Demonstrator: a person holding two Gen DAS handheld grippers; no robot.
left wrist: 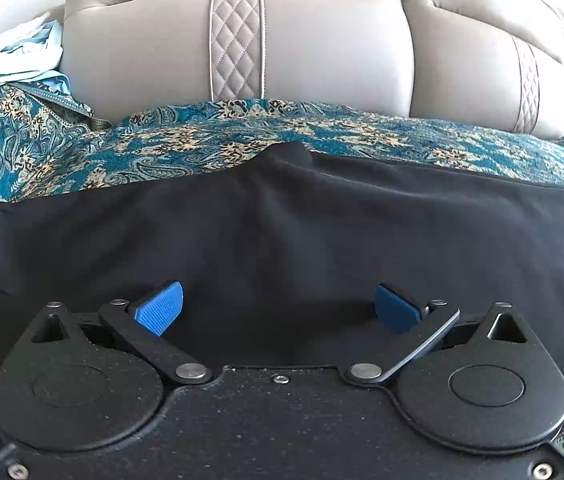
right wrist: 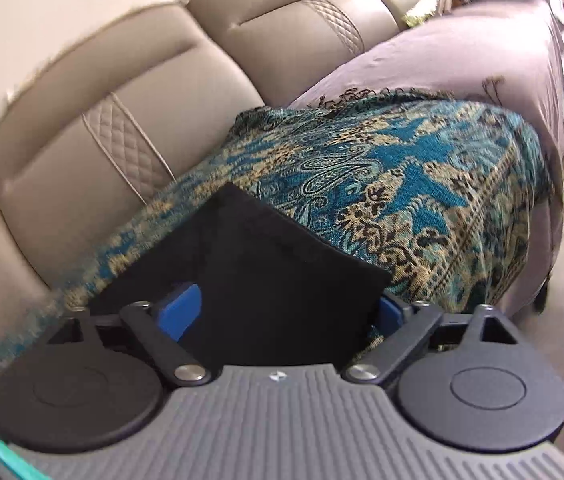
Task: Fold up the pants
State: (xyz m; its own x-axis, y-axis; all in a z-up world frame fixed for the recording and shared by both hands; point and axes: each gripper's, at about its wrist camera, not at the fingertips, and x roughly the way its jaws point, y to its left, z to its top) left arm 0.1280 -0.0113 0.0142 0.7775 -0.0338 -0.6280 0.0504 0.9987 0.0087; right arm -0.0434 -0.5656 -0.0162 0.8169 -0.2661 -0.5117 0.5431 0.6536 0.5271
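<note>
No readable writing; both tongs, left (left wrist: 278,310) and right (right wrist: 287,312), stand wide over black pants (left wrist: 282,224) (blue pads).

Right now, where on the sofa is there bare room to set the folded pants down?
The patterned throw is bare past the black pants, out to its fringe. The lilac cover beyond also lies bare. In the left wrist view, only a narrow strip shows between pants and backrest, and light clothes crowd the far-left corner.

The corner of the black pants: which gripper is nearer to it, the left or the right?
Right. The right gripper has the corner of the black pants just ahead of its open fingers, cloth lying between them. The left gripper hovers open over the pants' broad middle.
</note>
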